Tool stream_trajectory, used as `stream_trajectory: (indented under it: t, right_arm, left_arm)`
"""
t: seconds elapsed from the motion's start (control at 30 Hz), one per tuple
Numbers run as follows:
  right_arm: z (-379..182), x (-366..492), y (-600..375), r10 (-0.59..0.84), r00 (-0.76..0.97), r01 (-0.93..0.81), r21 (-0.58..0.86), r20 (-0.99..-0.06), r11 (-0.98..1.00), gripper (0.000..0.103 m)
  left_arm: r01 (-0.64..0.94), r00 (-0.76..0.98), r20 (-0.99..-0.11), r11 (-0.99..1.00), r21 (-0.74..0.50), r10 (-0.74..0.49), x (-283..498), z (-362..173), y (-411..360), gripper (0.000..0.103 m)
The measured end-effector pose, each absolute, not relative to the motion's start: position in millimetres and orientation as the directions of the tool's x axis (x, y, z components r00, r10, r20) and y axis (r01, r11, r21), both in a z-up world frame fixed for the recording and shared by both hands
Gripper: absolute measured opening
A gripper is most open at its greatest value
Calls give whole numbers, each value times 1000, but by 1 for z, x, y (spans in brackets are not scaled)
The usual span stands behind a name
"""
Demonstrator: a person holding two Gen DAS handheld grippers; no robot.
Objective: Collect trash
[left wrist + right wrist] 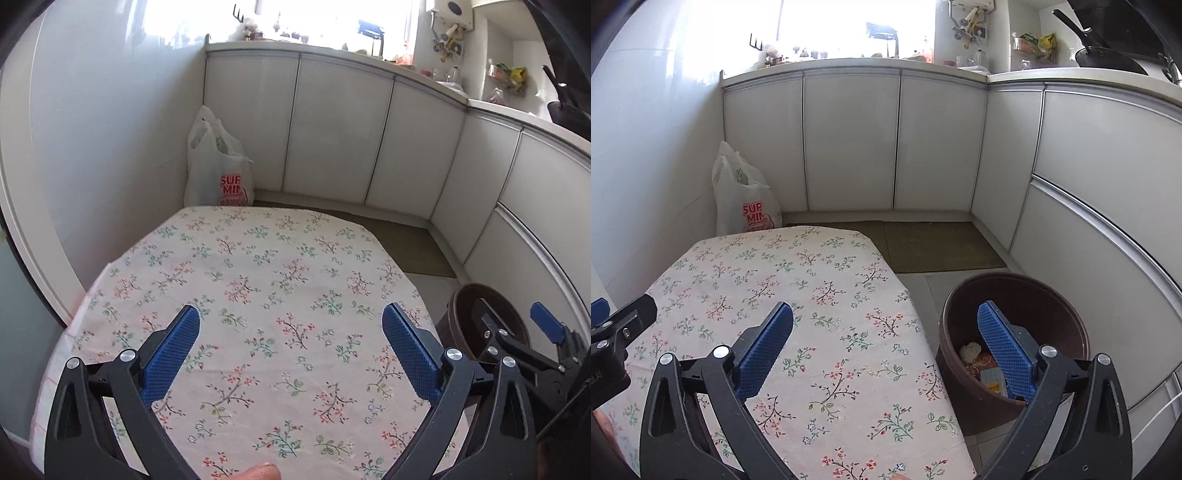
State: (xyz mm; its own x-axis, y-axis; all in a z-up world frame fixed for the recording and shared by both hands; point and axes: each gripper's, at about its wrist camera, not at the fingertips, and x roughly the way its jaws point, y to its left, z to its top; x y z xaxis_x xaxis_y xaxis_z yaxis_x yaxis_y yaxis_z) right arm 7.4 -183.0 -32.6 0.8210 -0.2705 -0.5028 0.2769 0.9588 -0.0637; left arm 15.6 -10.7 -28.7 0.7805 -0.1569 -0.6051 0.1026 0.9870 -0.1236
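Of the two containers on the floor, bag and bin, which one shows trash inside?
The round brown plastic bin beside the table: crumpled paper and wrappers lie at its bottom. The white plastic shopping bag in the corner shows no clear contents.

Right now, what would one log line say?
left tool: open, empty | right tool: open, empty | tablecloth: no trash visible | brown bin: holds wrappers, beside table

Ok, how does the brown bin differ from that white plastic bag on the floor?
The brown bin is a rigid round tub beside the table, near the right gripper; the white plastic bag is soft and crumpled, slumped in the far corner against the cabinets. The bin stands open-topped with wrappers visible inside; the bag's contents cannot be made out. The bag carries red lettering; the bin is plain. Both stand on the floor.
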Motion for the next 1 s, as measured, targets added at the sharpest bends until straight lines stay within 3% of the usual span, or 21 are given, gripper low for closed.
stream_trajectory:
  t: [1.0]
  right_arm:
    - [-35, 10, -185, -250, 822, 271, -34, -511, 962, 96]
  left_arm:
    - [72, 752, -643, 988, -136, -144, 20, -35, -11, 96]
